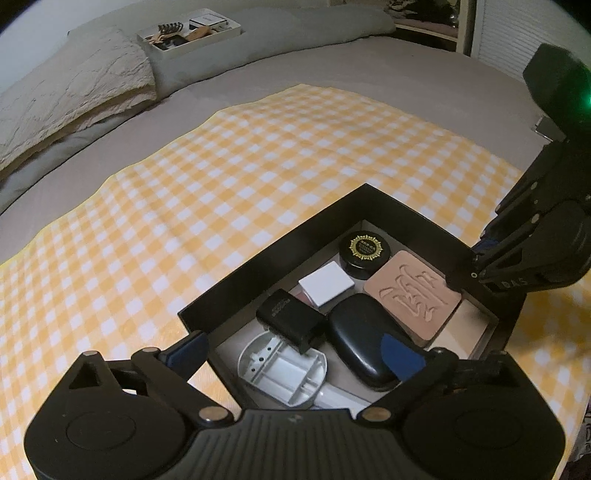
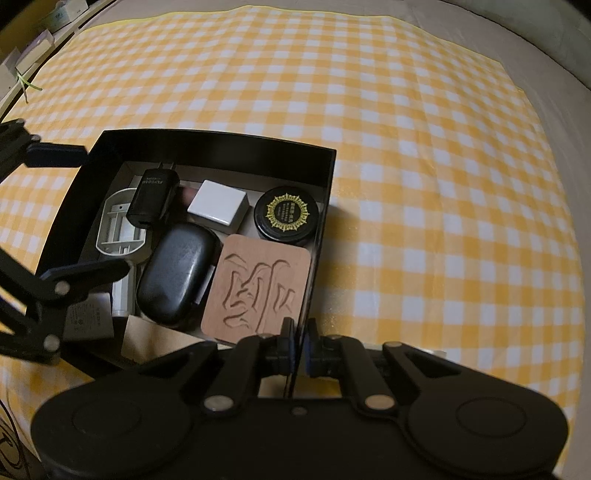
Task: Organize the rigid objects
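Observation:
An open black box [image 1: 277,243] [image 2: 221,142] lies on a yellow checked cloth [image 1: 221,166]. Inside are a black charger [image 1: 291,319] [image 2: 153,197], a small white box [image 1: 327,286], a round black tin with a gold emblem [image 1: 365,251], a carved wooden tile [image 1: 413,299] [image 2: 258,288], a black oval case [image 1: 362,343] [image 2: 177,273] and a grey plastic part [image 1: 280,369]. My left gripper [image 1: 295,350] [image 2: 70,214] hangs open over the box's corner, holding nothing. My right gripper [image 2: 301,343] [image 1: 476,266] is shut on the box's side wall.
The cloth covers a grey bed. Pillows [image 1: 74,92] and a white tray [image 1: 192,33] with several small items lie at the far end. A shelf edge [image 2: 33,55] runs along the left in the right wrist view. A printed paper slip [image 2: 88,317] lies in the box's near corner.

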{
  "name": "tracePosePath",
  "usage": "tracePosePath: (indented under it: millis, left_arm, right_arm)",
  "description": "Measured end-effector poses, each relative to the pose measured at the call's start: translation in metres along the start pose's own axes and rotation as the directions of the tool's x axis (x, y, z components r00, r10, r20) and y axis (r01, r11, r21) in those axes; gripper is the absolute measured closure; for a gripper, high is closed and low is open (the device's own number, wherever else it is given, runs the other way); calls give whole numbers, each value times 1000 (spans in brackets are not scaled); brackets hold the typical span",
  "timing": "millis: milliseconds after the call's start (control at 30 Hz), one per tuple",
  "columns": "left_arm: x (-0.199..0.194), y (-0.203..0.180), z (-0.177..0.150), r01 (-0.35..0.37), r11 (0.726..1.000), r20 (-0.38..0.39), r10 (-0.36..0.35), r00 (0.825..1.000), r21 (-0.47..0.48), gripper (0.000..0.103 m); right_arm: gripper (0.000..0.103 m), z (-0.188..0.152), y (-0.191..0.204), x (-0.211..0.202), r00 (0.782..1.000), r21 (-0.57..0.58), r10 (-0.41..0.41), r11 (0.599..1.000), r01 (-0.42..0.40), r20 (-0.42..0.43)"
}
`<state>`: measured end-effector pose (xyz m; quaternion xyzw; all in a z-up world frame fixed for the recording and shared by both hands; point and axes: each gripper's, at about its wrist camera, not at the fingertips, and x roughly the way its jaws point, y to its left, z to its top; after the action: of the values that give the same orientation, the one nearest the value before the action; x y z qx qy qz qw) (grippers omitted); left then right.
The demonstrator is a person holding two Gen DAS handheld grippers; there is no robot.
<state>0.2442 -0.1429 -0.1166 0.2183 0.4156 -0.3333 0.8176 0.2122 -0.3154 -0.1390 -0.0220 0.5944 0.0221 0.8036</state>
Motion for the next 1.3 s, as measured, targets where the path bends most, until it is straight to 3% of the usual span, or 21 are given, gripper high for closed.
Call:
tracePosePath:
  millis: [533, 667, 867, 1000, 1300]
  left_arm:
    - [-64, 0, -11, 28, 979, 96, -9, 995, -201, 0]
    - [-83, -3, -16, -34, 964, 86, 59, 995, -265, 0]
    - [-118, -9, -25, -90, 939, 138, 143, 980, -333, 0]
    - [-140, -17, -30, -128, 922, 167, 201, 965, -366, 0]
    - [-178, -32, -52, -93, 894, 228, 211, 951, -439, 0]
  right_arm:
    - [97, 1, 0, 2, 1000, -9, -15, 1000, 15, 9]
    - [97, 1, 1, -8, 999, -5, -20, 1000, 20, 34]
    - [96, -4, -2, -41, 993, 15, -11, 1000, 9, 115]
    - [83, -16, 6, -73, 981, -13, -12, 1000, 14, 193]
    - [54, -61, 27, -152, 922, -55, -11, 998, 35, 387]
